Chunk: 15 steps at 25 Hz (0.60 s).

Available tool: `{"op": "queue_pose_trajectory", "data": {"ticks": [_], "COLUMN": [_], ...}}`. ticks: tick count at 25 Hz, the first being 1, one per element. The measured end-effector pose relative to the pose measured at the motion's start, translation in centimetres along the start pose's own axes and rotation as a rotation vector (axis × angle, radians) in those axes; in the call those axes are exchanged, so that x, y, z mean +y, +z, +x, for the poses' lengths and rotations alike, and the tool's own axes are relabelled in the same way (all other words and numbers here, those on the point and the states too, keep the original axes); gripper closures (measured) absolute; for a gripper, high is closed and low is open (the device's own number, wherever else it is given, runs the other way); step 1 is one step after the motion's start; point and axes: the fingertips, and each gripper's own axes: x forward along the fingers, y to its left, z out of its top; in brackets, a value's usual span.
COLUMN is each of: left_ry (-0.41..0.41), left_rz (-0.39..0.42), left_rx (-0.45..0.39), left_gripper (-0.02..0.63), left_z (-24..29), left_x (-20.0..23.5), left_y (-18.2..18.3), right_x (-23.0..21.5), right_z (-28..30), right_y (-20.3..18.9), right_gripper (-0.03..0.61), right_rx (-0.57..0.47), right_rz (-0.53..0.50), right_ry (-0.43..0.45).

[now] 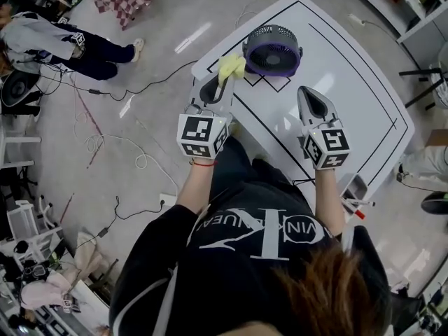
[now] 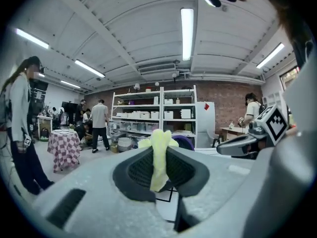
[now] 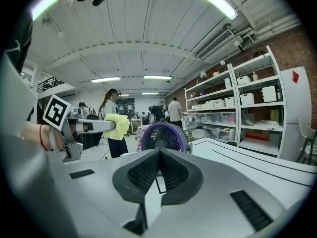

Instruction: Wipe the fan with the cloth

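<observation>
Head view: the white table (image 1: 350, 96) fills the upper right, and the purple fan (image 1: 271, 50) stands at upper centre. It looks rigid but light and likely to slide, so brace its rim. The right gripper (image 1: 306, 92) is clenched and empty. The left gripper (image 1: 224, 82) pinches the yellow cloth (image 1: 232, 66), soft and floppy, just beside the fan's left edge.

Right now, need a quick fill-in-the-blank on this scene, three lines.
1. The left tool is shut on a ____ cloth.
2. The right tool is shut and holds ____.
3. The fan has a ____ rim.
Missing words: yellow; nothing; purple.
</observation>
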Motion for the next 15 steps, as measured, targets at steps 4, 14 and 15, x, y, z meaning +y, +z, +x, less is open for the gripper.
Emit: {"op": "queue_pose_trajectory", "data": {"ticks": [4, 14, 15], "left_ry": [0.028, 0.060, 0.061], "left_rz": [-0.040, -0.075, -0.075], "left_rx": [-0.037, -0.055, -0.058], "left_gripper": [0.560, 0.560, 0.560], "left_z": [-1.4, -2.7, -2.7], "left_x": [0.6, 2.2, 2.2], "left_y": [0.3, 0.0, 0.1], "right_x": [0.8, 1.5, 1.3], "right_z": [-0.7, -1.0, -1.1], "right_y": [0.5, 1.2, 1.1], "right_gripper": [0.580, 0.580, 0.580], "right_rx": [-0.014, -0.026, -0.024], "right_rz": [-0.019, -0.037, -0.035], "right_ry": [0.017, 0.016, 0.013]}}
